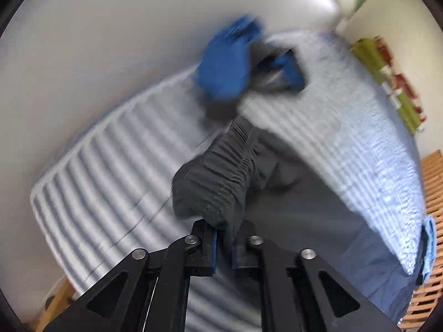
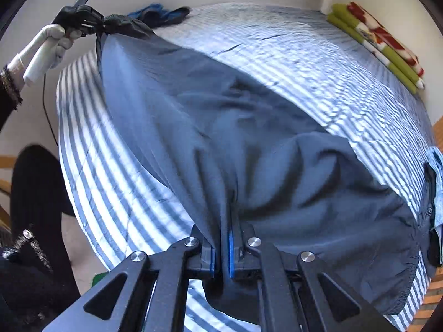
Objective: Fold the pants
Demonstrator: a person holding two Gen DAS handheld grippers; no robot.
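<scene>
Dark blue-grey pants [image 2: 249, 138] hang stretched above a blue-and-white striped bed [image 2: 332, 63]. My left gripper [image 1: 224, 244] is shut on a bunched, gathered end of the pants [image 1: 218, 177]. From the right wrist view that same gripper [image 2: 83, 22] appears at the upper left, held by a gloved hand [image 2: 52, 44], with the cloth knotted in it. My right gripper [image 2: 224, 249] is shut on a pinch of the pants near its fingers, and fabric fans out from there. The elastic waistband [image 2: 409, 276] droops at the lower right.
A blue garment [image 1: 235, 61] lies blurred on the bed's far side, also seen as a blue heap [image 2: 157, 13]. A folded green and red blanket [image 2: 379, 44] rests at the far right edge. A light blue garment [image 2: 437, 193] sits at the right. Wooden slats [image 1: 432, 199] border the bed.
</scene>
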